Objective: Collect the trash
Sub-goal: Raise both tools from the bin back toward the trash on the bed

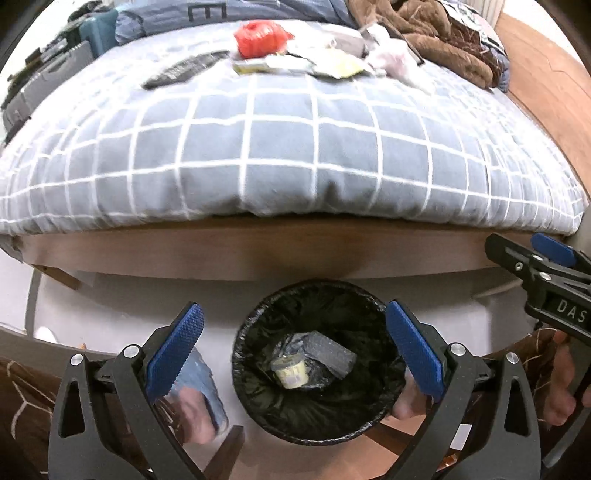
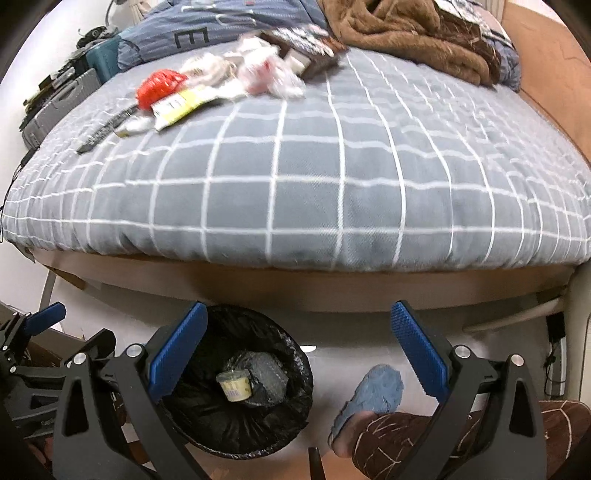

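A round bin (image 1: 258, 321) lined with a black bag stands on the floor by the bed; a small yellow tub (image 1: 290, 373) and a dark grey packet (image 1: 328, 354) lie inside. My left gripper (image 1: 293, 343) hangs open above the bin with nothing between its fingers. My right gripper (image 2: 295, 354) is open too, empty, right of the bin (image 2: 295, 398). On the far part of the bed lies trash: a red mesh ball (image 1: 260, 37), a yellow wrapper (image 2: 181, 105), crumpled white paper (image 2: 266, 74) and a dark flat strip (image 1: 184, 68).
The bed has a grey checked cover (image 1: 280, 147) on a wooden frame (image 1: 258, 254). A brown blanket (image 2: 406, 33) is heaped at its far right. A person's feet in blue slippers (image 2: 373, 387) stand beside the bin. Cases (image 1: 48, 85) sit left of the bed.
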Tool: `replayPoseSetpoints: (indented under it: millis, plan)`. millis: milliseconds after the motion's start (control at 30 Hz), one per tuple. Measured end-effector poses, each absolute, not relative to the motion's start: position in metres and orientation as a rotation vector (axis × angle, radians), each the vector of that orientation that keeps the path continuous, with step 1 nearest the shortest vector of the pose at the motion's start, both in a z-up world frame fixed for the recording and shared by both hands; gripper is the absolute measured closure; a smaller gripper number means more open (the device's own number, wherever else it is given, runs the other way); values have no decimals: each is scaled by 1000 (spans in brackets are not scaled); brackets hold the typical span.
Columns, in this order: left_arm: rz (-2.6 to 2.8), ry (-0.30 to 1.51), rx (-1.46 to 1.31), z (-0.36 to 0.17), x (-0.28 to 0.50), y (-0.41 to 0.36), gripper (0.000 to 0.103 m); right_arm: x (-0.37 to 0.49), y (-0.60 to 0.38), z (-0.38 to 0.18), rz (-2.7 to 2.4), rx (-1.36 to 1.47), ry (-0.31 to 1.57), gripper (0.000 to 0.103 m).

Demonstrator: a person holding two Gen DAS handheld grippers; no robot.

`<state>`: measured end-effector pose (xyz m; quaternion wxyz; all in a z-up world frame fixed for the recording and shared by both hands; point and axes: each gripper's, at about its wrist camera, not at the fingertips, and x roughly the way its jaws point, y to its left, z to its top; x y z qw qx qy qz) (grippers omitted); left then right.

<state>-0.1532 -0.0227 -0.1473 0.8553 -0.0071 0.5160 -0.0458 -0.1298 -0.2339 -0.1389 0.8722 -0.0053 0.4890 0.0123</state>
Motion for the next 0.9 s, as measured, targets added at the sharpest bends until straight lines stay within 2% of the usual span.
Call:
replayPoseSetpoints:
  millis: [467, 900]
  plan:
    - [-79, 975, -23, -100, -132, 4, 6, -121, -220, -83, 17, -39, 882, 7]
    - [-61, 891, -78, -64, -67, 34, 6, -80, -212, -57, 35, -43, 823, 7]
